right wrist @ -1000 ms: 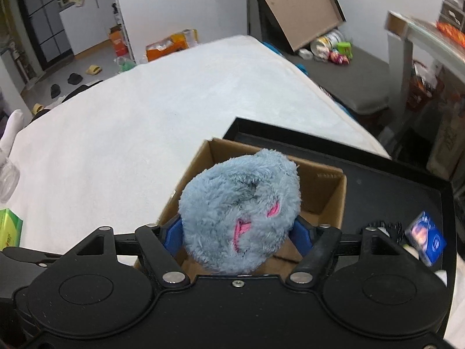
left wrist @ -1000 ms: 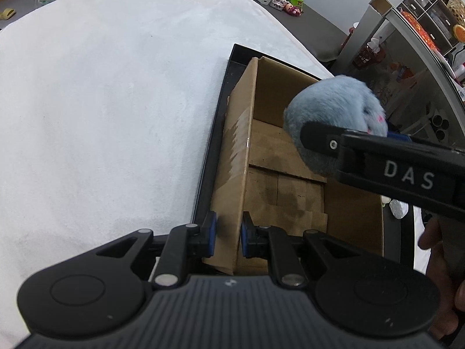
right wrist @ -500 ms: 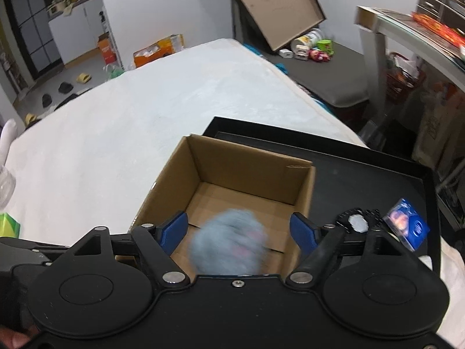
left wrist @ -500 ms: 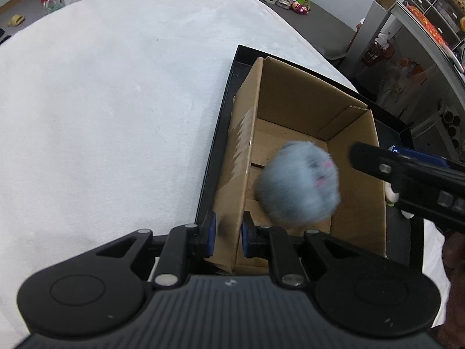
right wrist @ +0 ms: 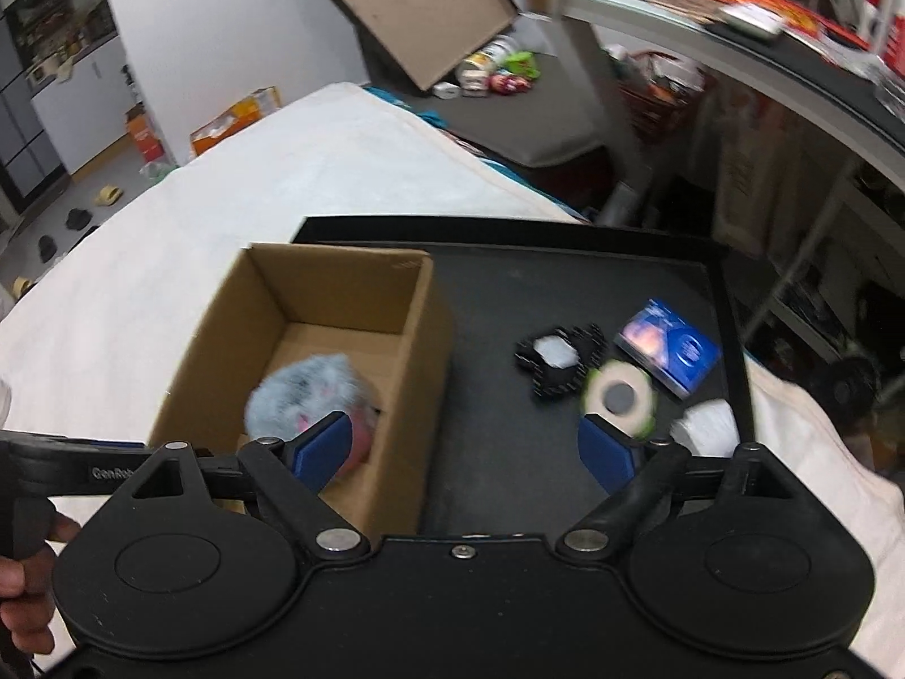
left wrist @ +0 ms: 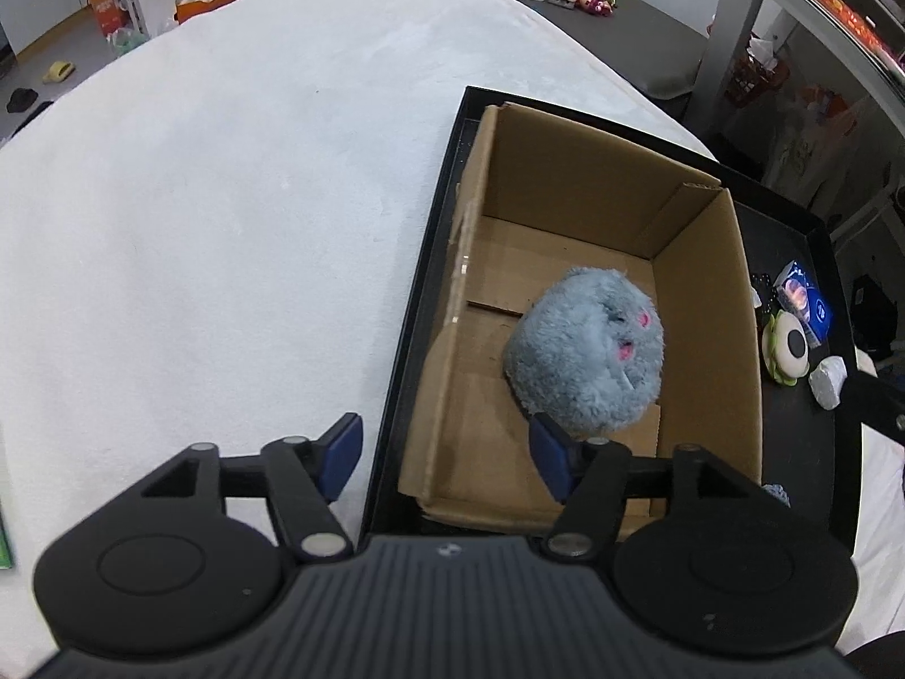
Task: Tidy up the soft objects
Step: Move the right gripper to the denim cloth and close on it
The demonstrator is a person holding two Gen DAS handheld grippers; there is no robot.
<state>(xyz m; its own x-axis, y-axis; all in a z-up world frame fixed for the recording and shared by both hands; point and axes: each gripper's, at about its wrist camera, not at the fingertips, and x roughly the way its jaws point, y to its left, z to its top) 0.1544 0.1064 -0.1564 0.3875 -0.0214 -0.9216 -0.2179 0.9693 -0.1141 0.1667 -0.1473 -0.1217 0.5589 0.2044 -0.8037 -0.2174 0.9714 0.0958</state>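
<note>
A round grey-blue plush toy (left wrist: 585, 353) with pink marks lies loose on the floor of the open cardboard box (left wrist: 701, 305). My left gripper (left wrist: 447, 455) hangs over the box's near left wall, its jaws opening, the wall between them untouched. My right gripper (right wrist: 466, 452) is over the black tray (right wrist: 509, 452) beside the box (right wrist: 418, 328), jaws opening, nothing between them. The plush toy (right wrist: 308, 390) shows behind its left finger. On the tray lie a round white and green thing (right wrist: 619, 393), a black and white piece (right wrist: 557, 356) and a white lump (right wrist: 707, 424).
A blue packet (right wrist: 667, 348) lies on the tray's far right. The tray (left wrist: 814, 452) sits on a white bedcover (left wrist: 226, 198). A grey desk leg (right wrist: 599, 90) and cluttered shelves stand beyond the bed. A person's hand (right wrist: 22, 583) holds the left gripper's handle.
The right gripper let the plush toy go and it dropped into the box. The right gripper then swung right over the tray. The left gripper released the box wall and spread its fingers.
</note>
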